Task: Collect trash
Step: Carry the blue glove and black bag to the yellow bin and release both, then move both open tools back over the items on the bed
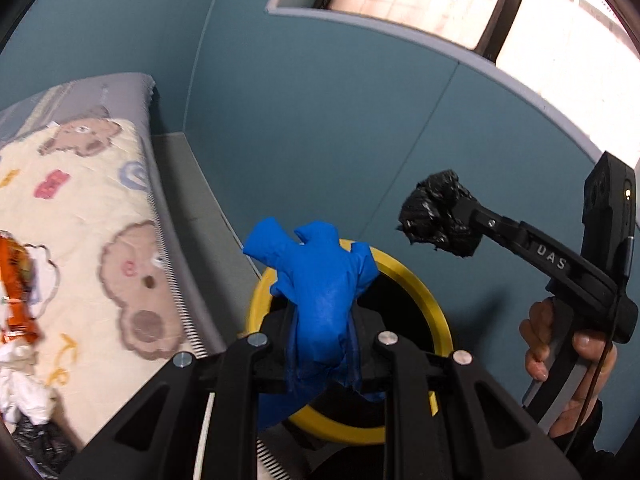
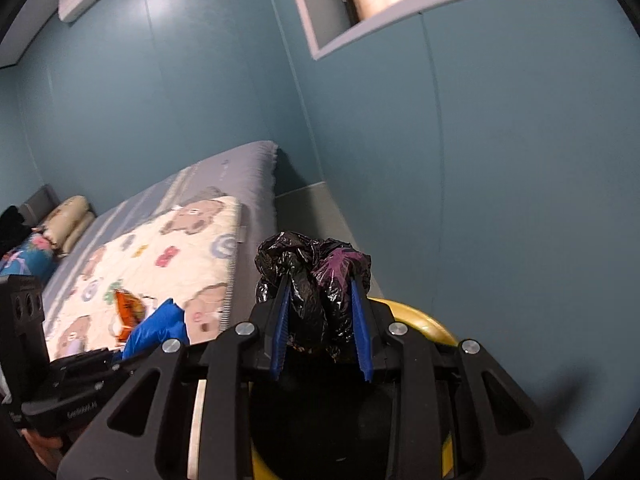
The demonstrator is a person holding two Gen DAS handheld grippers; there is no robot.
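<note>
Trash: left gripper (image 1: 320, 312) fingers clamp blue bag (image 1: 316, 276) | right gripper (image 2: 320, 320) fingers clamp black bag (image 2: 312, 276) | above yellow bin (image 1: 420, 292)

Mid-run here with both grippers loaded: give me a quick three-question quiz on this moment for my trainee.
1. True or false: the left gripper is clamped on a crumpled blue bag.
2. What does the right gripper hold? A) orange wrapper B) crumpled black bag C) white tissue
3. Fill in: the bin below both grippers has a ______ rim.

Key
1. True.
2. B: the black bag sits between its blue pads.
3. Yellow. The orange wrapper lies on the bed quilt.
</note>
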